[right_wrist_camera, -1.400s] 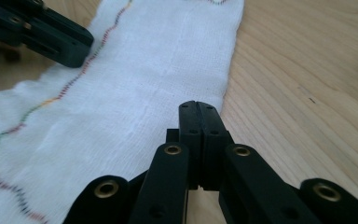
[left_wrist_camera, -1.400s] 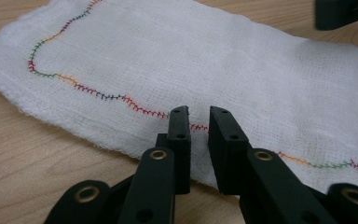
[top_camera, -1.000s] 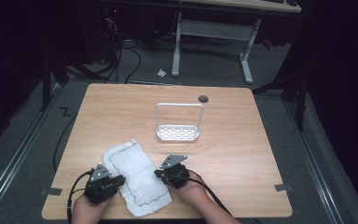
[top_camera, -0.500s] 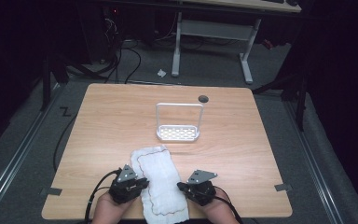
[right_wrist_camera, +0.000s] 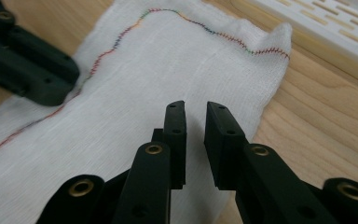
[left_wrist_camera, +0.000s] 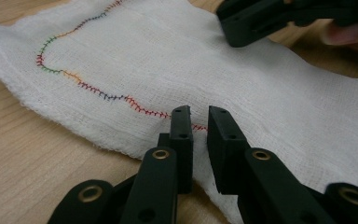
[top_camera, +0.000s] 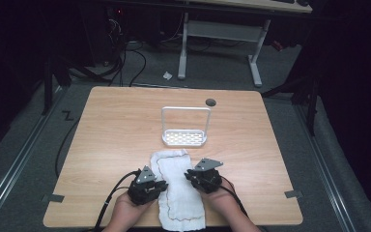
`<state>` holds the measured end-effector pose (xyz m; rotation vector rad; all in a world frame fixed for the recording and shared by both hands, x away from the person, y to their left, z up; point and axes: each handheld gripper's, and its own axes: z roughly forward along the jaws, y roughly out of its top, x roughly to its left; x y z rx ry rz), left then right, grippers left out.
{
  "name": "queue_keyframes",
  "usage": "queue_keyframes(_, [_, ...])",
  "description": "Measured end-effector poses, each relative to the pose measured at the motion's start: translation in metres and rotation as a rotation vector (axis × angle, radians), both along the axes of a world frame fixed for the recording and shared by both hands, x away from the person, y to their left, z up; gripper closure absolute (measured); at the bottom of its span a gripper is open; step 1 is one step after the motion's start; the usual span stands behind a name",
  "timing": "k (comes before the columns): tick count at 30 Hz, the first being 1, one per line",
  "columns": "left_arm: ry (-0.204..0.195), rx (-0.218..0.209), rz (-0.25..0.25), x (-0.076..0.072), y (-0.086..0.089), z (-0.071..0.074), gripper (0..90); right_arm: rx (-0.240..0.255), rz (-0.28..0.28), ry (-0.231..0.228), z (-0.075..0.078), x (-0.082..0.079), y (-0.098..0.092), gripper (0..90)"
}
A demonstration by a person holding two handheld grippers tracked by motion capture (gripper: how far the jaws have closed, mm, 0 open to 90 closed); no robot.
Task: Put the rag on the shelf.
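Straightened since a second ago, the white cloth now lies lengthwise on the bench, its near end at the edge, just short of the white rack. Left tool and right tool flank it, jaws a narrow slit apart, gripping nothing. Light, limp gauze likely bunches; the stitched hem or corners look best for gripping.
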<state>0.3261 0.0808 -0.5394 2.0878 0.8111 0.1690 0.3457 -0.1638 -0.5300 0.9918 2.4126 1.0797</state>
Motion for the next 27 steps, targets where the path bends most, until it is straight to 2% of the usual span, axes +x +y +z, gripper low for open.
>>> queue_keyframes(4, [-0.007,-0.008,-0.004,-0.001,0.0,-0.001,79.1,0.015,-0.007,0.021,-0.003,0.006,-0.004,79.4])
queue_keyframes(9, [0.011,-0.026,-0.017,-0.001,-0.002,-0.001,77.2,0.017,-0.013,0.022,-0.004,-0.006,-0.016,79.7])
queue_keyframes(12, [0.013,-0.019,-0.052,-0.006,-0.011,0.0,75.3,0.018,-0.018,0.025,-0.004,-0.019,-0.029,79.8])
queue_keyframes(18, [0.016,-0.021,-0.094,-0.012,-0.019,-0.001,73.3,0.041,-0.031,0.035,-0.005,-0.033,-0.045,79.6])
queue_keyframes(26, [0.032,-0.031,-0.112,-0.016,-0.018,0.0,71.5,0.057,-0.029,0.034,-0.007,-0.032,-0.046,79.4])
queue_keyframes(27, [0.02,-0.028,-0.109,-0.017,-0.017,0.001,70.5,0.06,-0.027,0.036,-0.007,-0.032,-0.046,79.4])
